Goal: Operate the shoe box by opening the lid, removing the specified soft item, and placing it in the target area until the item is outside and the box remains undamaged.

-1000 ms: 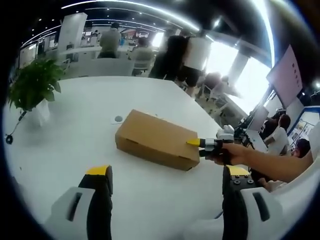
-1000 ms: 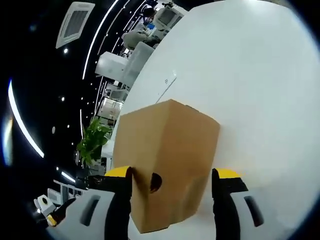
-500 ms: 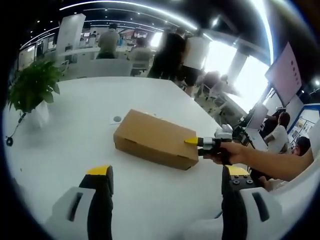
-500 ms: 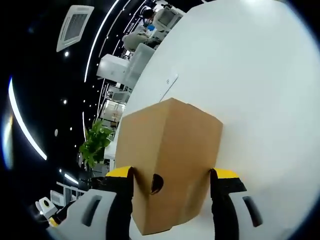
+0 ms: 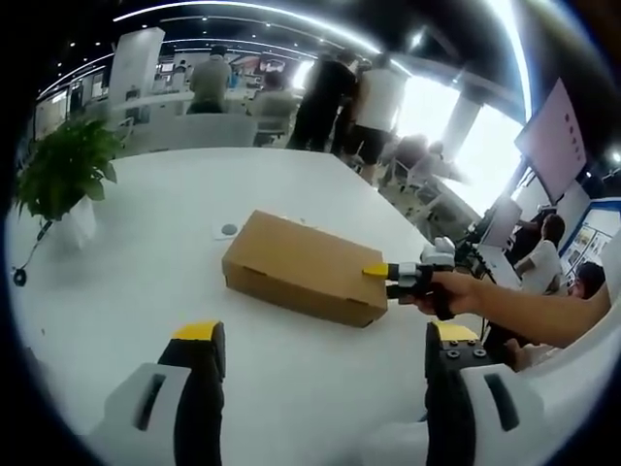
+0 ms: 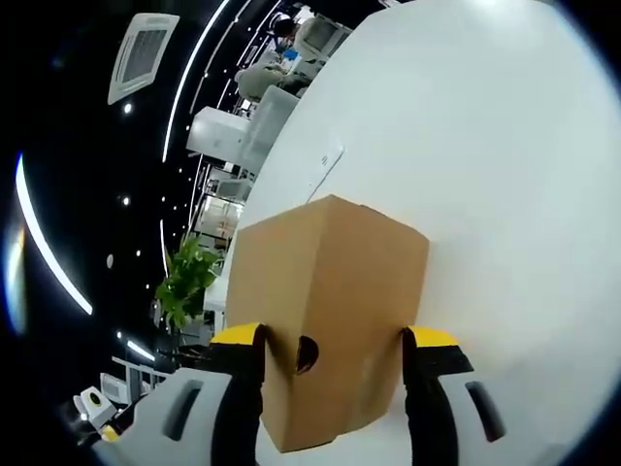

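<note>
A closed brown cardboard shoe box [image 5: 301,267] lies on the white table [image 5: 146,223]. In the left gripper view my left gripper [image 5: 315,345] hovers in front of the box, open, with nothing between its jaws. A person's hand [image 5: 456,291] holds my right gripper [image 5: 380,274] at the box's right end. In the right gripper view that end of the box [image 6: 335,291], with a round finger hole [image 6: 306,354], sits between the jaws of my right gripper [image 6: 333,338], which touch it on both sides. The lid is down and the inside is hidden.
A potted green plant [image 5: 63,165] stands at the table's far left, also seen as the plant [image 6: 184,277] beyond the box. A small paper with a dark dot [image 5: 229,230] lies behind the box. Several people [image 5: 340,97] stand beyond the table.
My right gripper's jaws have drawn slightly closer onto the box end. The left gripper view shifted a little; the box stays in place.
</note>
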`<state>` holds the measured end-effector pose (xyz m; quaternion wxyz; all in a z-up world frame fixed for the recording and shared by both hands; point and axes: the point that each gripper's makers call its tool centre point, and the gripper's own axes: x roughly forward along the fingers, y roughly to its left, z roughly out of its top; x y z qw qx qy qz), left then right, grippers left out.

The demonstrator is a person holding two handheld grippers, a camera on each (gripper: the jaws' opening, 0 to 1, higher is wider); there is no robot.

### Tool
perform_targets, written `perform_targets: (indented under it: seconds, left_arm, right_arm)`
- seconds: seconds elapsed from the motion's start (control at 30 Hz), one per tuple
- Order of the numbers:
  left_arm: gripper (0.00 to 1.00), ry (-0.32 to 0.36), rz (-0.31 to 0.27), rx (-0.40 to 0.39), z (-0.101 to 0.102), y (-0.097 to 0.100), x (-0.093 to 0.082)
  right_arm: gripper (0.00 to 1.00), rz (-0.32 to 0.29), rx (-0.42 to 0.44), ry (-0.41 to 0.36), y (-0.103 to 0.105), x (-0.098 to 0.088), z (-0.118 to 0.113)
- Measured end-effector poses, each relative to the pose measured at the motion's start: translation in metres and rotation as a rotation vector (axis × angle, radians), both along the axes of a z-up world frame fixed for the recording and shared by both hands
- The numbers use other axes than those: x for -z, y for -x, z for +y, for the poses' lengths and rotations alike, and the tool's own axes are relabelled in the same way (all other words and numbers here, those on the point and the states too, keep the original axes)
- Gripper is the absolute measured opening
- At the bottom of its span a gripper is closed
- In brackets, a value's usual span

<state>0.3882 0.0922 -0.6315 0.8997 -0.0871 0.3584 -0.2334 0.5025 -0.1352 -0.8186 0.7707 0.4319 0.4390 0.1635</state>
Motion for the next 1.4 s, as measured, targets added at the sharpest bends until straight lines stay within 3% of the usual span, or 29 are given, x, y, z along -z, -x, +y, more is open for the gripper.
perform_targets:
  seconds: [0.97,1.4]
  left_arm:
    - [0.84,0.004,0.021,0.019,-0.002,0.001,0.009]
    - [0.84,0.008,0.044,0.029,-0.002,0.003,0.012]
  right_arm:
    - [0.29,-0.006,0.021,-0.016,0.005,-0.016,-0.013]
    - [0.29,0.000,0.028,-0.022,0.002,-0.010,-0.017]
